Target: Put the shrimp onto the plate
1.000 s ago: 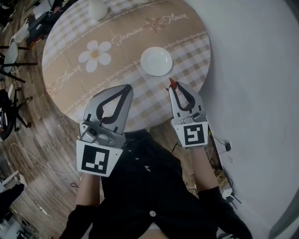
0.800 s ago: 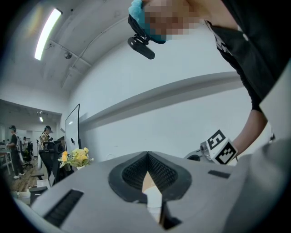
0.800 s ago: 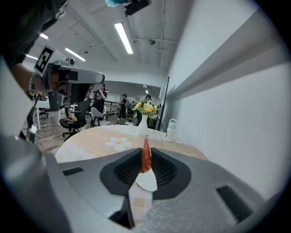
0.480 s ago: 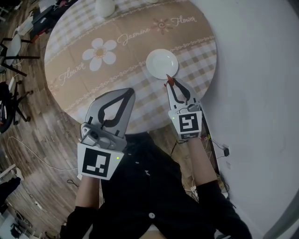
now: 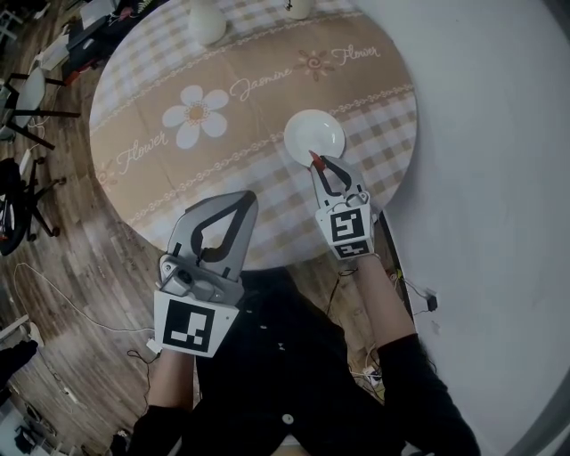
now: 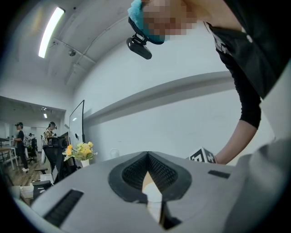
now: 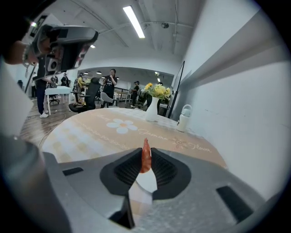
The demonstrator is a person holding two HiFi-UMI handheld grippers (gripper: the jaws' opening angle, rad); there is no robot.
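A small white plate [image 5: 313,135] sits on the round table's right half, and a sliver of it shows between the jaws in the right gripper view [image 7: 146,180]. My right gripper [image 5: 315,162] is shut on an orange-red shrimp [image 5: 313,159], its tips at the plate's near rim. The shrimp [image 7: 145,156] sticks up from between the pads. My left gripper [image 5: 244,199] hangs over the table's near edge, shut with nothing in it. Its tips [image 6: 148,154] meet in the left gripper view.
The round table [image 5: 223,98] wears a beige checked cloth with daisy prints. A white vase [image 5: 206,21] with flowers [image 7: 156,92] and a small white bottle [image 7: 184,115] stand at its far side. Chairs [image 5: 18,125] and cables lie on the wood floor at left; people stand far back.
My right gripper has carried the shrimp forward from the table's near edge to the plate's near rim. The left gripper has stayed about where it was.
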